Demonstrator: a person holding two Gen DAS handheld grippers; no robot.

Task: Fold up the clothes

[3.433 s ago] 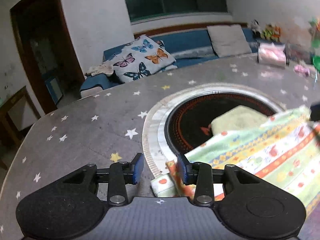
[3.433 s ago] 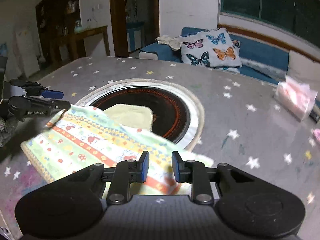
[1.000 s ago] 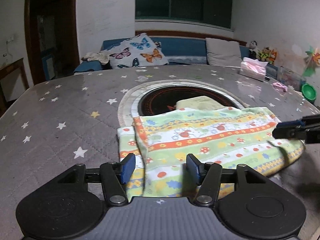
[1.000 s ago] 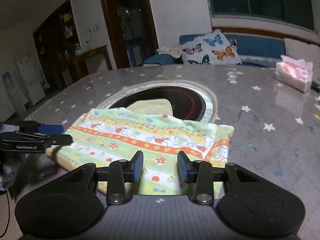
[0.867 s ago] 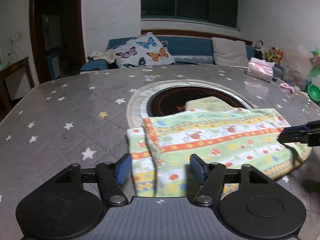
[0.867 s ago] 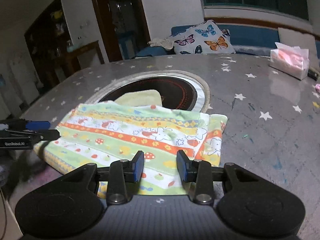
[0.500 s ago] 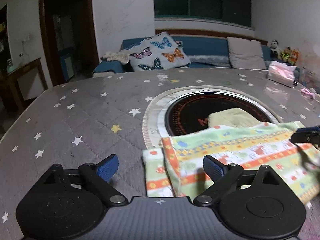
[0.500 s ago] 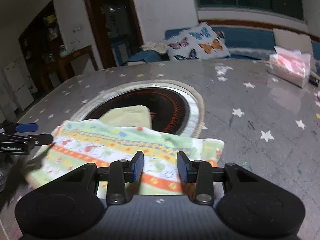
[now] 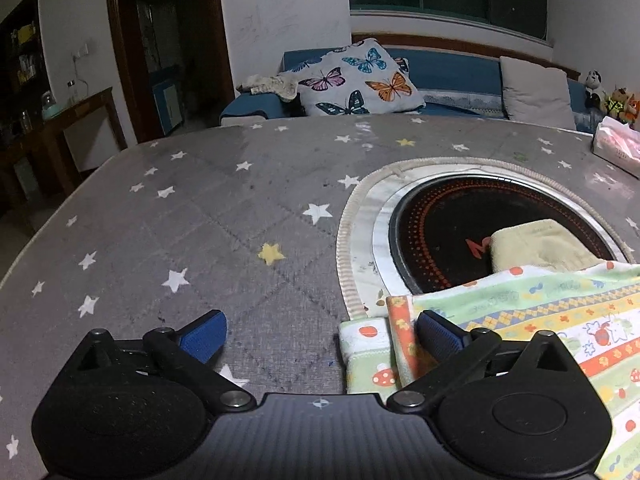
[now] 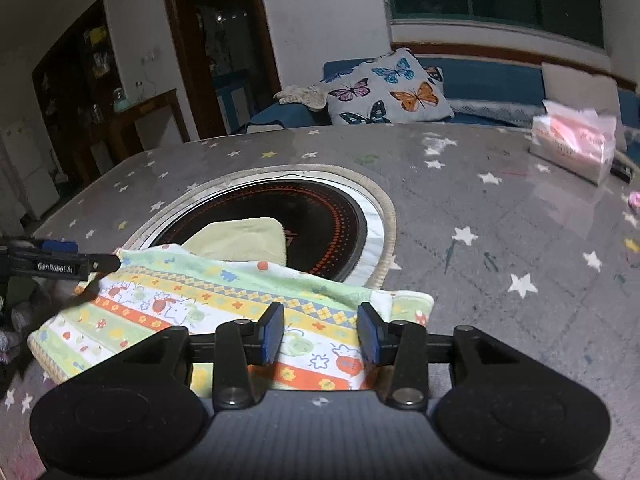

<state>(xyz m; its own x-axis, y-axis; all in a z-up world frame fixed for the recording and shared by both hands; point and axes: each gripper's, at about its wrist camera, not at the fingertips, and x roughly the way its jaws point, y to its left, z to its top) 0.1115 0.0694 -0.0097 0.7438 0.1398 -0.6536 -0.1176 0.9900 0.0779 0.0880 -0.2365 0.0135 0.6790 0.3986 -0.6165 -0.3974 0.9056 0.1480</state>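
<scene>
A striped towel point(image 9: 540, 320) point(image 10: 200, 304) in green, yellow and orange lies folded flat on the star-print table, overlapping the rim of a round black cooktop point(image 9: 440, 220) point(image 10: 320, 208). A folded pale yellow cloth point(image 9: 536, 244) point(image 10: 244, 238) rests on the cooktop behind it. My left gripper point(image 9: 320, 334) is opening wide, over the towel's left end, pads not pressing it. My right gripper point(image 10: 320, 338) is opening slightly above the towel's right end, which shows flat between its pads. The left gripper's fingers point(image 10: 64, 267) appear at the towel's far left corner.
A pink tissue pack point(image 10: 572, 140) point(image 9: 616, 144) stands at the table's far right. Beyond the table point(image 9: 200, 220) is a blue sofa with a butterfly pillow point(image 9: 356, 80). A dark doorway and a wooden side table are at the left.
The left gripper's jaws spread wide and it drew back to the left, off the towel's edge. The right gripper's jaws widened a little. The towel settled flat on the table.
</scene>
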